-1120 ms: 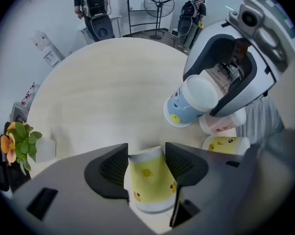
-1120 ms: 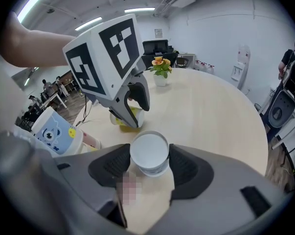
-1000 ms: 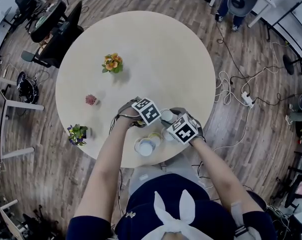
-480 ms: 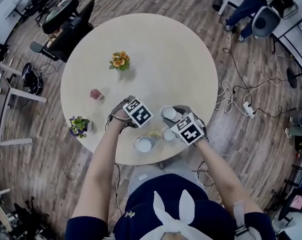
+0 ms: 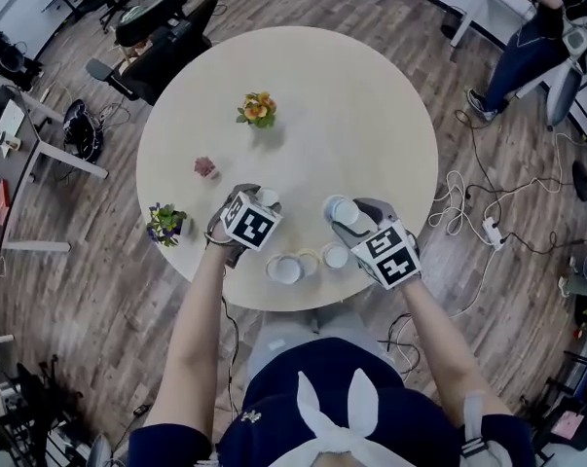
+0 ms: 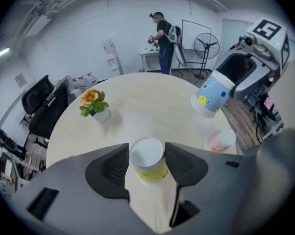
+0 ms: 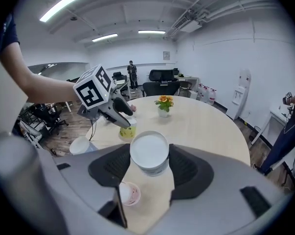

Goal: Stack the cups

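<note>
Holding one cup in each gripper over the round table (image 5: 371,115).
The left gripper (image 6: 146,151) is clamped on a yellow cup (image 6: 151,169) at the centre of the left gripper view, long axis roughly upright, mouth toward the camera. The right gripper (image 7: 149,155) grasps a blue cup (image 6: 212,96), which is tilted at upper right of that same view. A pink cup (image 6: 219,140) stands mouth-up near the table's edge, lower right.

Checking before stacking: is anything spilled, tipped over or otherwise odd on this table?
Nothing stands out. The yellow cup and the blue cup are held off the table in the jaws; the pink cup stands upright, and nothing is spilled.
</note>
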`<state>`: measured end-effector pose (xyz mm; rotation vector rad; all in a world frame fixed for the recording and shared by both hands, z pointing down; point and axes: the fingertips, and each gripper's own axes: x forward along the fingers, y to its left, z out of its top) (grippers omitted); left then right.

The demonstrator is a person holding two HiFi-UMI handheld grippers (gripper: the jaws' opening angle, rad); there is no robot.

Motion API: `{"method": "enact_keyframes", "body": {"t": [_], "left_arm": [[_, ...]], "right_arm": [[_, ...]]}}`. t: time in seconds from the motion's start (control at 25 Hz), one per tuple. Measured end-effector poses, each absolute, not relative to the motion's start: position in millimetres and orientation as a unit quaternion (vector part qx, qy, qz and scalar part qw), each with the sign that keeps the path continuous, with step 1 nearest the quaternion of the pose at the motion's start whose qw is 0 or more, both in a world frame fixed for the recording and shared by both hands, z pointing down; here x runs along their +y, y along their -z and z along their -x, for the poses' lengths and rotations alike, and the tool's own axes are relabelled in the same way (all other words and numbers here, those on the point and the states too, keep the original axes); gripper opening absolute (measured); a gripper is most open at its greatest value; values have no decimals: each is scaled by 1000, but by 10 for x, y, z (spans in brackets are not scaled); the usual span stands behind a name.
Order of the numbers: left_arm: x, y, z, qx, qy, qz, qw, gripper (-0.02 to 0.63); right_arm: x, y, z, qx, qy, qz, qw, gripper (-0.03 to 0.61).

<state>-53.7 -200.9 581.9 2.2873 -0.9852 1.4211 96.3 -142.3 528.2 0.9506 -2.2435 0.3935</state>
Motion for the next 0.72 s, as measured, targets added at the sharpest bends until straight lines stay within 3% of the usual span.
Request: {"method": "enact_keyframes", "body": {"t": [0.36,0.72], "left_arm": [[-1838,-5366,954,-456,-372,-788,182,244],[-1449,-4967,1172,-530,-308,-769,181,244]], "right_arm": [[-1187,-5228,-931,-868,-153,-345,322,252],[-999,-4987,-903,-887,-139,-321,303,252]]}}
